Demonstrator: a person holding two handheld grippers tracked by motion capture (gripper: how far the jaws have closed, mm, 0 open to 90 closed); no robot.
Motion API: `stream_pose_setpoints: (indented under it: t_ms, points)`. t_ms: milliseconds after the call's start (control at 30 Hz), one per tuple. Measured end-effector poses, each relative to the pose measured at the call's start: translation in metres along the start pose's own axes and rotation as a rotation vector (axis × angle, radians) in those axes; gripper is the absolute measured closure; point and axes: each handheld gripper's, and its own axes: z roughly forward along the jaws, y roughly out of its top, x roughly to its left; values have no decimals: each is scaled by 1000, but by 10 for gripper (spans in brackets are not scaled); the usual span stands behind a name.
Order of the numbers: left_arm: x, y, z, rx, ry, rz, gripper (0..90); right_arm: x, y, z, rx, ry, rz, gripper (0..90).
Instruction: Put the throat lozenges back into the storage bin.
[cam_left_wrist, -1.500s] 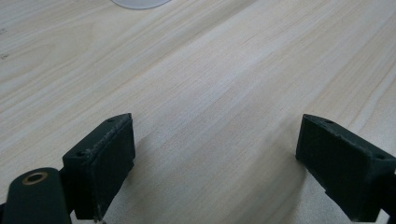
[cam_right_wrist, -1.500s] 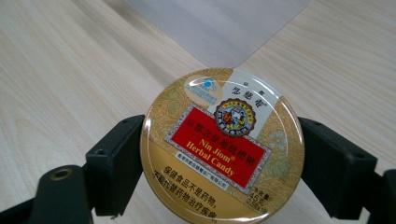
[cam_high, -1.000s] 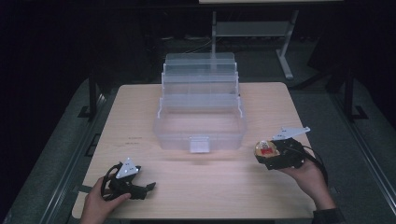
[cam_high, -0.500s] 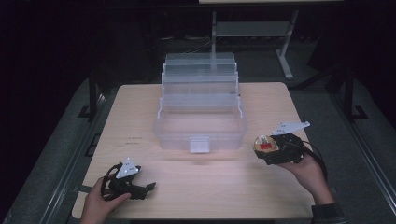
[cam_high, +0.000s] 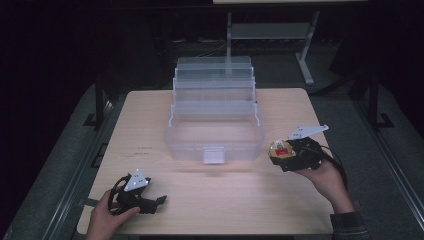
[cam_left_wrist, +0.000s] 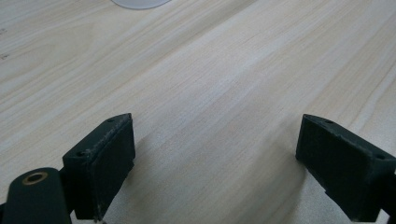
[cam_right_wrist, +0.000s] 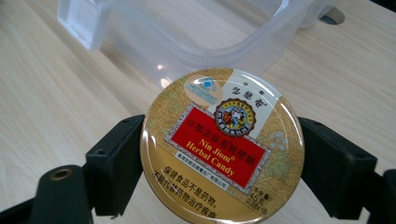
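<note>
Right hand-held gripper (cam_right_wrist: 219, 154) clamps candy tin (cam_right_wrist: 222, 144)

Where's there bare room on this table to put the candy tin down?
The table is bare in front of the clear tiered box, between the left gripper and the right gripper holding the candy tin. Strips left and right of the box are bare too. The box's bottom tray looks empty. The table's middle back is crowded by the box.

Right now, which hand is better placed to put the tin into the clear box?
Right. Its gripper already clamps the tin just beside the box. The left gripper rests open on the table, farther off.
</note>
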Motion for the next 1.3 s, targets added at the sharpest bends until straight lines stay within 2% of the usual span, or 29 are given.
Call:
stream_pose_setpoints:
  t_ms: [933,1300]
  points:
    - [0,0,0,0,0,0,109,-6,34,6,-36,-1,-16,195]
    - [0,0,0,0,0,0,109,-9,53,17,-27,3,-26,195]
